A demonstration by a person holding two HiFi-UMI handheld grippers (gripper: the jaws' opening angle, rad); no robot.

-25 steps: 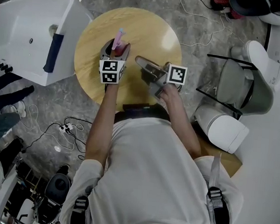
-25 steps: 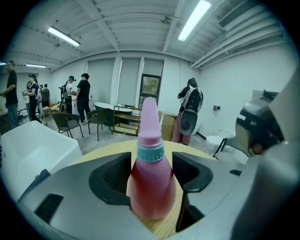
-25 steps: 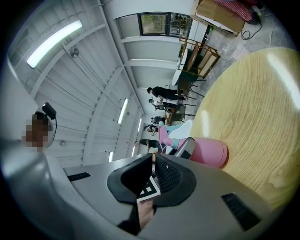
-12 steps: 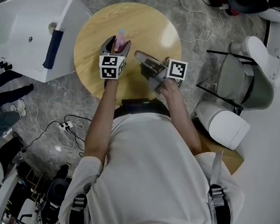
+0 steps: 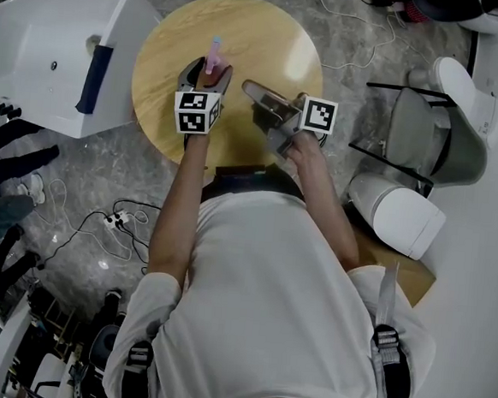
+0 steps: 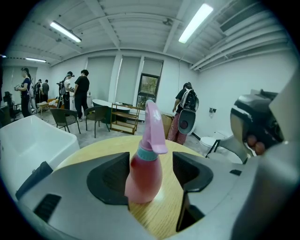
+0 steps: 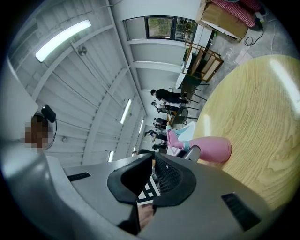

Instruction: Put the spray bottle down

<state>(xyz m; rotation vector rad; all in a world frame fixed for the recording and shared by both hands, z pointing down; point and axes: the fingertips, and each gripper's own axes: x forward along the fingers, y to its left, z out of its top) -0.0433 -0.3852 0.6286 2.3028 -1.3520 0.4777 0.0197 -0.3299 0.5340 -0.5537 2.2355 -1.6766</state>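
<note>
A pink spray bottle [image 5: 213, 62] with a pale blue collar stands upright on the round wooden table [image 5: 261, 40]. My left gripper [image 5: 209, 72] is open around it. In the left gripper view the bottle [image 6: 143, 173] rests on the tabletop [image 6: 161, 213] close against the left pad, and a gap shows at the right pad [image 6: 192, 173]. My right gripper [image 5: 249, 88] hovers over the table just right of the bottle, shut with its pads [image 7: 140, 176] pressed together and nothing in them. The right gripper view shows the bottle [image 7: 211, 150] from the side.
A white basin unit [image 5: 55, 50] stands left of the table. A grey chair [image 5: 433, 148] and a white rounded fixture [image 5: 398, 218] are at the right. Cables and a power strip [image 5: 114, 224] lie on the stone floor. Several people stand far off in the room.
Both grippers and the table sit slightly higher in the head view than a second ago. The bottle stays upright between the left jaws. The right gripper remains shut.
</note>
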